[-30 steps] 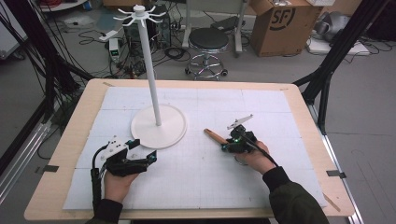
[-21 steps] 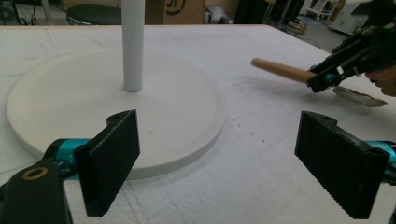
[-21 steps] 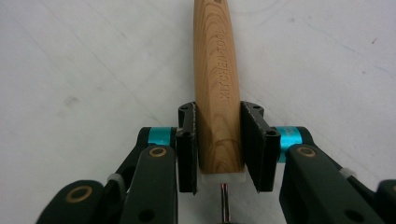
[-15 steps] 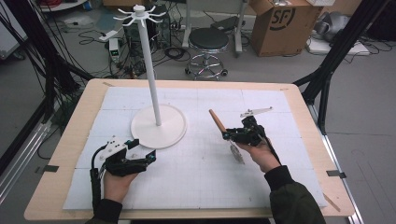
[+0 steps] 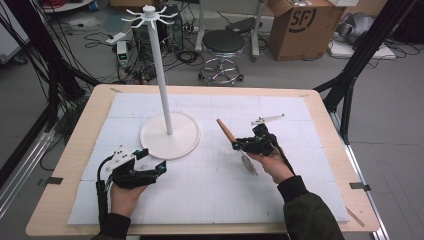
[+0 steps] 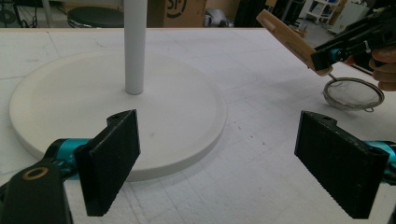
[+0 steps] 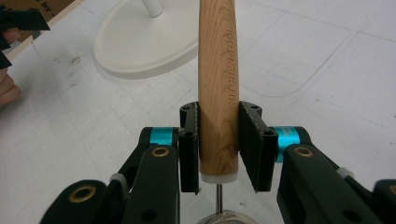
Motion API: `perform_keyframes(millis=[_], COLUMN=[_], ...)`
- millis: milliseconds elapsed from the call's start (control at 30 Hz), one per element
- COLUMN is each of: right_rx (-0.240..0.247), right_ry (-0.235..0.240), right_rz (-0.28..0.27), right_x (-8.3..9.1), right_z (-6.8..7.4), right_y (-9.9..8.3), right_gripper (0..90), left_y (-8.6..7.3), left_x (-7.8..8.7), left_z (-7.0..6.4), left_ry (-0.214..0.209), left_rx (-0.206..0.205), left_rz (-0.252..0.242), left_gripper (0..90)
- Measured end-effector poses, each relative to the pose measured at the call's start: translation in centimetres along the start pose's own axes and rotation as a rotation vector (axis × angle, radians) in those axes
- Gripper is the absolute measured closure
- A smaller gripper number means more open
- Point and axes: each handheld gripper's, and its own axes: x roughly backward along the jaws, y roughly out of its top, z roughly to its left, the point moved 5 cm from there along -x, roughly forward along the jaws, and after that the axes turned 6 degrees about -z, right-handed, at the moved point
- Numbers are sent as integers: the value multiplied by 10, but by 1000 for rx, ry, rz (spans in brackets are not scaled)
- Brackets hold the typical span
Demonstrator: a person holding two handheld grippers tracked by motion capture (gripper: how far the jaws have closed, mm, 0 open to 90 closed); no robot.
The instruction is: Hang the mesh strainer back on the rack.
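A: Where's the strainer [image 5: 246,162]?

B: Right of the stand [image 5: 168,134], lifted off the tabletop [image 5: 210,200]. The right gripper [image 7: 218,145] has its fingers clamped on the wooden handle [image 7: 217,84], mesh hanging near, handle tip pointing far-left.

A: And the left gripper [image 6: 224,154]?

B: Fingers wide apart, empty, near the stand's base. I'd guess hanging comes next: keep the clamp firm and raise it without swinging the mesh.
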Motion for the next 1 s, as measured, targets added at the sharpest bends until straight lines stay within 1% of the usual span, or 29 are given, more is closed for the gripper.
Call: perform_keyframes(millis=[67, 100, 167, 200, 233, 267, 300, 333, 367, 400, 433, 500, 600, 633, 667, 700, 733, 767, 800, 833, 867, 900, 967, 1000], right_rx=[3, 3, 16, 21, 14, 15, 18, 18, 22, 22, 28, 45, 36, 16, 16, 17, 69, 69, 89, 93, 94, 80, 33, 7], right_ry=[-8, -8, -11, -15, -13, -8, -14, -14, -21, -21, -30, -37, -31, -2, -2, -7, -44, -44, -57, -65, -60, -51, -16, 17], right_rz=[18, 18, 46, 75, 103, 126, 147, 147, 170, 170, 205, 257, 265, 273, 273, 294, 328, 328, 345, 356, 359, 360, 291, 248], right_x=[-3, -3, -8, -13, -16, -19, -22, -22, -26, -26, -29, -35, -37, -38, -38, -38, -41, -41, -42, -42, -42, -41, -33, -29], right_z=[0, 0, 1, 1, 2, 1, 1, 1, 1, 1, 2, 4, 4, 0, 0, 1, 6, 6, 8, 9, 8, 7, 6, 6], right_y=[-2, -2, -5, -8, -11, -14, -16, -16, -18, -18, -18, -20, -20, -19, -19, -19, -17, -17, -16, -15, -14, -13, -7, -2], right_gripper=[708, 708, 708, 708, 708, 708, 708, 708, 708, 708, 707, 705, 704, 701, 701, 700, 700, 700, 702, 704, 707, 711, 715, 715], left_y=[0, 0, 0, 0, 0, 0, 0, 0, 0, 0, 0, 0, 1, 1, 0, 0, 0, 0, 0, 0, 1, 1, 1, 0], left_x=[0, 0, 0, 0, 0, 0, 0, 0, 1, 1, 0, 0, 1, 1, 1, 0, 0, 0, 0, 0, 1, 1, 1, 1], left_z=[0, 0, 0, 0, 0, 0, 0, 0, 0, 0, 0, 0, -1, 0, 0, -1, -1, -1, -1, 0, 0, 0, 0, 1], left_ry=[-1, 0, 1, 1, 1, 1, 2, 1, 1, 2, 2, 1, 1, 1, 2, 1, 1, 1, 2, 2, 2, 4, 4, 4], left_rx=[2, 1, 1, 0, 0, 1, 0, -2, -2, -2, -2, 1, -4, -4, -2, 0, -3, -1, -2, -4, -2, -1, 2, 3], left_rz=[-2, -2, -1, -1, -1, -1, -2, -2, -2, -3, -3, -2, -3, -2, -3, -1, 1, -1, -2, -2, -2, -3, -7, -6], left_gripper=[146, 146, 146, 146, 146, 146, 146, 146, 147, 147, 146, 147, 146, 146, 146, 146, 146, 146, 146, 146, 147, 146, 146, 146])
